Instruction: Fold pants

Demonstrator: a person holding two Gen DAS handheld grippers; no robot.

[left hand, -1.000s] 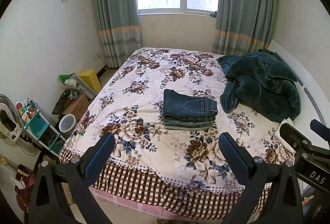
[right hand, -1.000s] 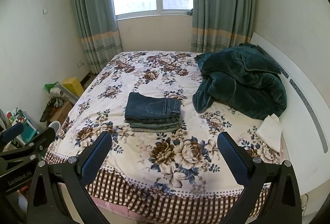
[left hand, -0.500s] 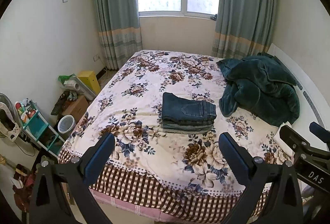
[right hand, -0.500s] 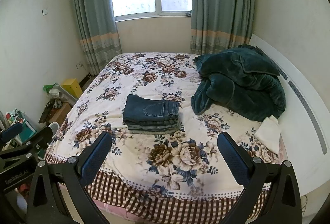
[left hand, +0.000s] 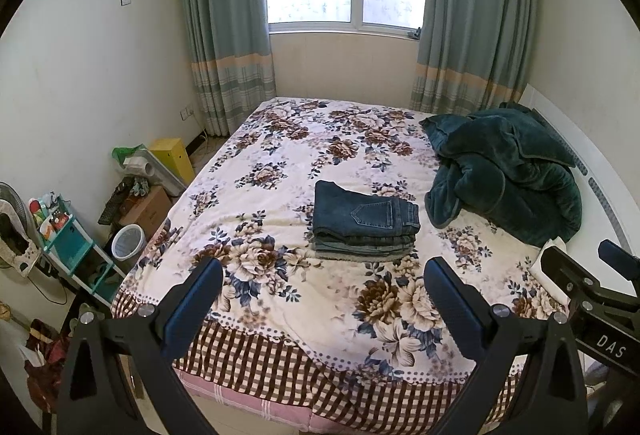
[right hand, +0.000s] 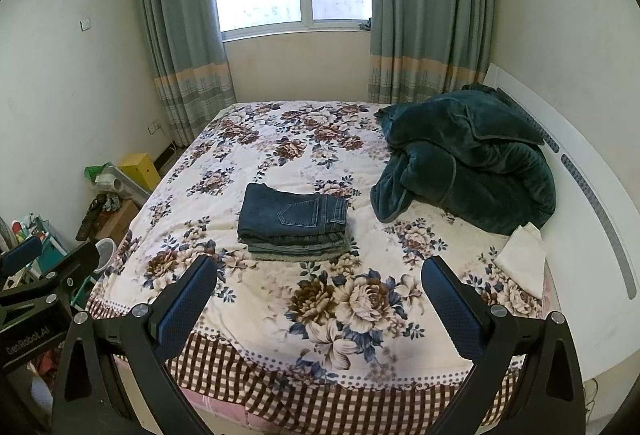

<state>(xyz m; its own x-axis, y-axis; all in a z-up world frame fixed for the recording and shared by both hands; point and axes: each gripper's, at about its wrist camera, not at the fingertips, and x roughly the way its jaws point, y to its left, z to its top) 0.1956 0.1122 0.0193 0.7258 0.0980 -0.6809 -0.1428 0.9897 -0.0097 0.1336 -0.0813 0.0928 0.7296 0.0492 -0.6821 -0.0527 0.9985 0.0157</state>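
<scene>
A stack of folded pants, dark blue jeans on top point(left hand: 364, 219), lies in the middle of the floral bed point(left hand: 280, 163); it also shows in the right wrist view point(right hand: 294, 221). My left gripper point(left hand: 326, 309) is open and empty, held back above the foot of the bed, well short of the stack. My right gripper point(right hand: 320, 309) is open and empty too, at the same distance from the stack. Each gripper's body shows at the edge of the other's view.
A crumpled dark green blanket point(left hand: 508, 171) lies at the bed's right by the white headboard point(right hand: 588, 195). A folded white cloth point(right hand: 522, 249) lies near it. Boxes, a bin point(left hand: 127, 241) and a teal shelf point(left hand: 68, 239) stand on the floor at left.
Both grippers have drawn back from the bed and risen a little; the stack looks smaller and more of the bed's foot shows. The pants have not moved.
</scene>
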